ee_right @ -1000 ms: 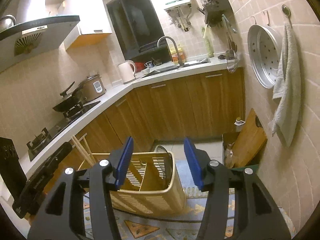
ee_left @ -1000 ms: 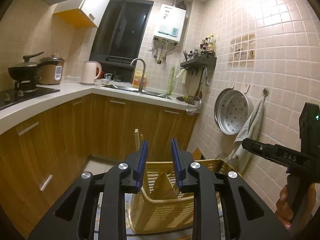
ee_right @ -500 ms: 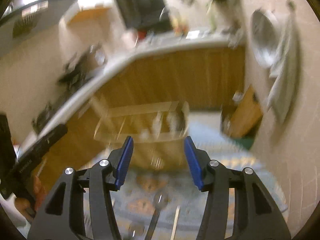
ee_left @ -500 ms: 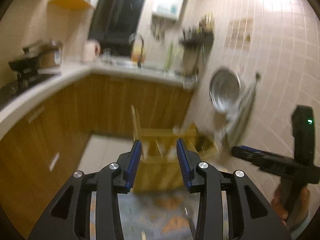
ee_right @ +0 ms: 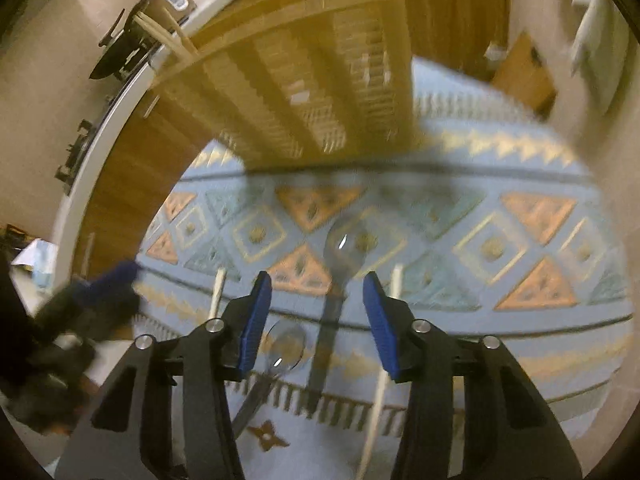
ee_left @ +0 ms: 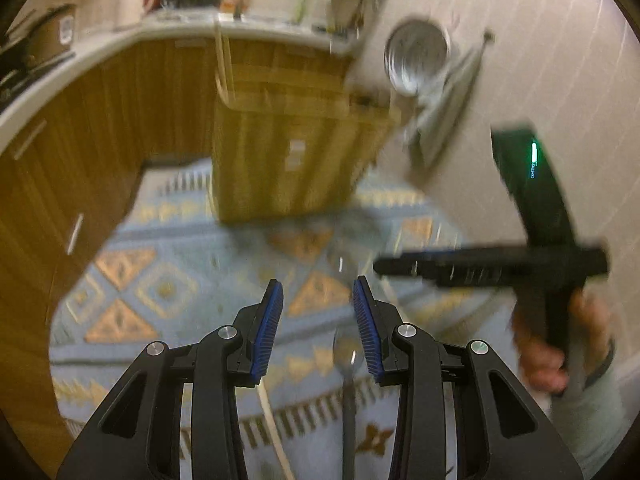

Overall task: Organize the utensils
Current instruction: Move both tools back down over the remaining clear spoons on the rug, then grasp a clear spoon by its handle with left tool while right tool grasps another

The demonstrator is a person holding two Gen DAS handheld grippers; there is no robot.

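A tan slatted utensil holder point(ee_left: 296, 148) stands on a blue patterned rug point(ee_left: 176, 280), with chopsticks point(ee_left: 222, 64) sticking up from its left end. It also shows in the right wrist view point(ee_right: 304, 92). My left gripper point(ee_left: 318, 320) is open and empty above the rug, over a metal spoon point(ee_left: 348, 364) and a pale chopstick point(ee_left: 272, 420). My right gripper point(ee_right: 316, 300) is open and empty above a larger spoon point(ee_right: 340, 248); a second spoon point(ee_right: 284, 348) and two chopsticks point(ee_right: 384, 380) lie beside it. The frames are blurred.
Wooden cabinets point(ee_left: 80, 128) under a white counter run along the left. A tiled wall point(ee_left: 540, 60) with a hanging steel pan point(ee_left: 416, 60) and towel is on the right. A wooden board point(ee_right: 524, 72) leans by the wall.
Both grippers have tilted down from looking across the kitchen to looking at the rug, bringing the spoons and chopsticks into view. Both stay open.
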